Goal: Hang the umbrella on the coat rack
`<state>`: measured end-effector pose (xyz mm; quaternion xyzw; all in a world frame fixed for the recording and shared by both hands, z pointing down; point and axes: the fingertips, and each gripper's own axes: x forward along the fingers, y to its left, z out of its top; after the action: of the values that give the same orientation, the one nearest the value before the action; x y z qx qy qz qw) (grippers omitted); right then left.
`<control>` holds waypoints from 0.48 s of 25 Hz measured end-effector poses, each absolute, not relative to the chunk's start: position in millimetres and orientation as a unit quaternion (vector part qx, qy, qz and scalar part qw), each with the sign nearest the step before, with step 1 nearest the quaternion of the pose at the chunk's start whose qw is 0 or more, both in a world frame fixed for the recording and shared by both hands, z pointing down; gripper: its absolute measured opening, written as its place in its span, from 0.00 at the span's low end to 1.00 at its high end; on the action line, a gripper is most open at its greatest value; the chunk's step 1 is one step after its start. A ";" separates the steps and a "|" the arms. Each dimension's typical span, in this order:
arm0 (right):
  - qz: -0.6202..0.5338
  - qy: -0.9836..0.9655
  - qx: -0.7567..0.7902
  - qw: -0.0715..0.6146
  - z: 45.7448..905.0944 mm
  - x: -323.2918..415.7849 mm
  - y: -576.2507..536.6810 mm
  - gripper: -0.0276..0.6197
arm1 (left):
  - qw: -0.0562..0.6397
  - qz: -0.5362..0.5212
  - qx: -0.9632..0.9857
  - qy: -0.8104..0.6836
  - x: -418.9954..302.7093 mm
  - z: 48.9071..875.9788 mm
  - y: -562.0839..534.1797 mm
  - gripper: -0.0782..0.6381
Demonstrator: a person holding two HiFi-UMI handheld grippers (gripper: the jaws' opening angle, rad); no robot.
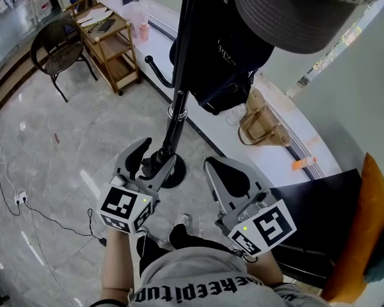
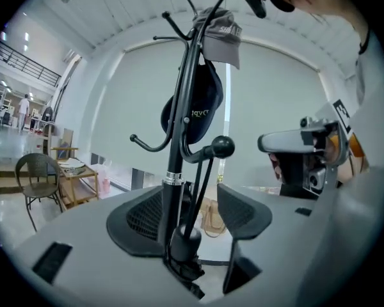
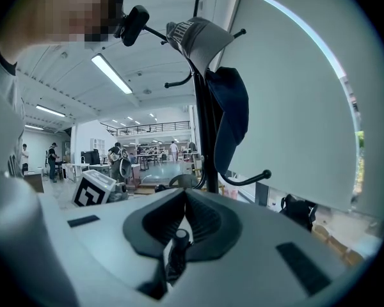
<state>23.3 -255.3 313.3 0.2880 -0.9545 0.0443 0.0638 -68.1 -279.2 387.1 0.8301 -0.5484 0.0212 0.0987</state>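
Umbrella hangs by its strap from a coat rack hook; left tool spread wide around it, released; right tool clenched, empty; hanging looks done; next, draw the left tool clear without snagging the strap.

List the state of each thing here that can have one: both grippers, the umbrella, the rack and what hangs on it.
left gripper: jaws open, umbrella end between them
right gripper: jaws shut, empty
umbrella: hangs by its cord from a ball-tipped hook
coat rack: upright
cap: hung at the rack's top
dark bag: hung on the rack
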 end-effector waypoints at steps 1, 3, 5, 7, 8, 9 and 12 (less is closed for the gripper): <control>0.044 -0.955 0.287 0.063 313.0 22.2 -254.4 0.06 | 0.102 0.025 0.829 -0.549 -68.9 389.0 -278.0 0.48; 0.044 -0.955 0.285 0.063 312.2 19.9 -252.4 0.06 | 0.105 0.026 0.830 -0.548 -69.8 389.4 -275.1 0.48; 0.043 -0.956 0.285 0.063 311.4 17.9 -250.4 0.06 | 0.104 0.024 0.832 -0.544 -69.8 387.1 -273.0 0.48; 0.042 -0.956 0.285 0.063 311.0 16.2 -248.6 0.06 | 0.101 0.027 0.835 -0.540 -69.0 385.7 -270.7 0.48; 0.041 -0.956 0.285 0.063 310.8 15.5 -247.6 0.06 | 0.098 0.028 0.837 -0.538 -68.4 385.0 -269.1 0.48; 0.041 -0.956 0.284 0.063 310.5 14.7 -246.5 0.06 | 0.096 0.028 0.838 -0.536 -67.8 384.0 -267.3 0.48; 0.039 -0.956 0.284 0.062 309.0 11.6 -242.0 0.06 | 0.089 0.023 0.836 -0.540 -68.1 379.0 -261.4 0.37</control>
<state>11.6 -242.0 309.0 0.2836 -0.9561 0.0393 0.0619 -68.1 -261.4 379.0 0.8363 -0.5404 0.0230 0.0892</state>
